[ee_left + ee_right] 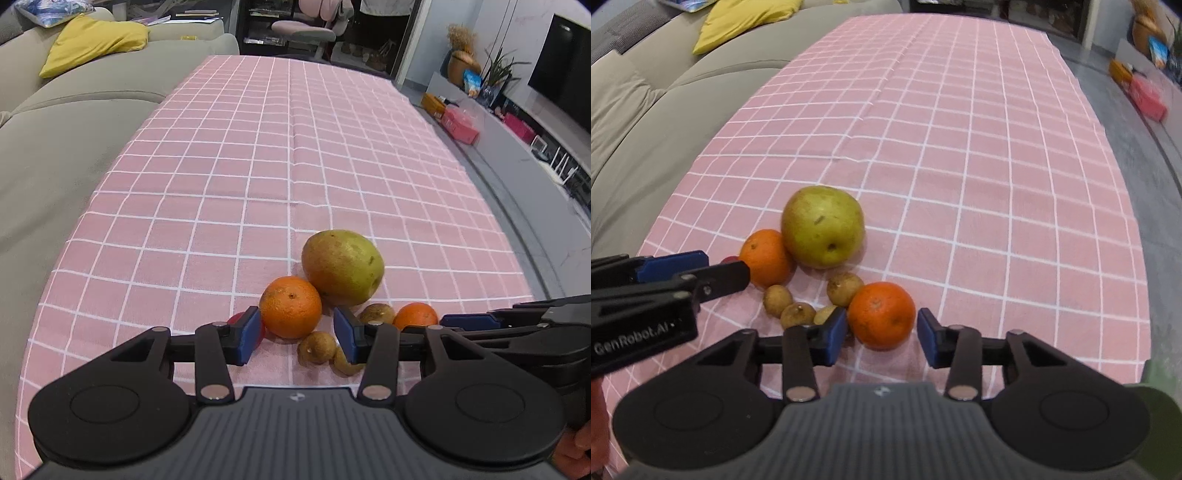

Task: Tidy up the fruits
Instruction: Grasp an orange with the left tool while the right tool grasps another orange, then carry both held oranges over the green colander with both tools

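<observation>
A cluster of fruit lies near the front of the pink checked tablecloth (258, 147). A large green-yellow pear (341, 266) (823, 226) is at the back. One orange (290, 307) (766, 257) sits left of it, a second orange (415, 315) (881, 315) to the right. Several small brown longans (317, 346) (777, 295) lie between them. A small red fruit (236, 319) (729, 259) is at the far left, mostly hidden. My left gripper (295, 338) is open, its blue pads flanking the left orange. My right gripper (882, 330) is open around the right orange.
A grey-green sofa (74, 122) with a yellow cushion (92, 42) runs along the table's left side. A grey floor and a low shelf with boxes and plants (465, 122) lie to the right. The cloth beyond the fruit is bare.
</observation>
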`<act>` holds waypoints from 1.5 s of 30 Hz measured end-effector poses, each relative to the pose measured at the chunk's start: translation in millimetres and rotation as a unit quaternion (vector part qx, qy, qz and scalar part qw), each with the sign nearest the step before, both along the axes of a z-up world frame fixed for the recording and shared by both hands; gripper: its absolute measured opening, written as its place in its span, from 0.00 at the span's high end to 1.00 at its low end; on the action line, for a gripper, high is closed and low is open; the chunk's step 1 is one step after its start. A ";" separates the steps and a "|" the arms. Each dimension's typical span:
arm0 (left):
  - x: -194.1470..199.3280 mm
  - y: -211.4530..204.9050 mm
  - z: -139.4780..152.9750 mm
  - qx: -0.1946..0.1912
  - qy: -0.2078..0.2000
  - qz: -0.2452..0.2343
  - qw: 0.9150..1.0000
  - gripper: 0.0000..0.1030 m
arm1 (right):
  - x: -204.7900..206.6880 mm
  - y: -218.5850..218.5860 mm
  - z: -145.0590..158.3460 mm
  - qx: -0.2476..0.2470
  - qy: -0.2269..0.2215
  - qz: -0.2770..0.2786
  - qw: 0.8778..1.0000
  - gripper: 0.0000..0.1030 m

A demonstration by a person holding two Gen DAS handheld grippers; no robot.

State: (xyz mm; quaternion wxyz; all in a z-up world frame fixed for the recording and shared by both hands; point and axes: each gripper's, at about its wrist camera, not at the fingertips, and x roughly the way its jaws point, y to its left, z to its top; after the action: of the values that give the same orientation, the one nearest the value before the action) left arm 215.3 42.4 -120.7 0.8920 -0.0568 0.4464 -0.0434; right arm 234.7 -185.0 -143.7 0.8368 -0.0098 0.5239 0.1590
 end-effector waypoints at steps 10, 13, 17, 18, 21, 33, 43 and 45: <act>22.6 -10.5 -11.7 0.044 0.015 -0.015 0.999 0.48 | 10.4 -4.0 -4.6 0.027 0.019 -0.018 0.999 0.60; 26.5 -9.7 -16.5 0.041 0.025 -0.013 0.999 0.48 | 12.0 -5.2 -6.2 0.033 0.024 -0.022 0.999 0.60; 29.7 -7.7 -19.1 0.035 0.026 -0.012 0.999 0.47 | 13.2 -5.1 -8.4 0.037 0.027 -0.025 0.999 0.60; 31.0 -7.6 -19.3 0.034 0.028 -0.013 0.999 0.47 | 13.7 -5.2 -8.7 0.038 0.029 -0.027 0.998 0.60; 31.6 -8.3 -19.6 0.032 0.028 -0.017 0.999 0.52 | 14.3 -6.2 -9.5 0.041 0.031 -0.030 0.998 0.61; 21.3 -6.1 -3.0 0.029 0.017 -0.005 0.999 0.55 | 5.9 -9.7 1.6 0.038 0.016 -0.029 0.999 0.62; -5.3 -1.7 22.0 -0.018 0.012 -0.004 1.000 0.55 | -24.2 -11.9 26.1 0.036 -0.014 -0.001 0.999 0.63; -11.3 -2.4 27.9 -0.024 0.010 -0.007 1.000 0.55 | -32.4 -13.2 32.7 0.035 -0.023 0.007 0.999 0.63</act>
State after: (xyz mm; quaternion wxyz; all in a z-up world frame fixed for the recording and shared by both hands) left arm 204.0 39.9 -92.7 0.8856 -0.0750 0.4545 -0.0600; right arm 202.3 -198.1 -111.0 0.8474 0.0118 0.4984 0.1827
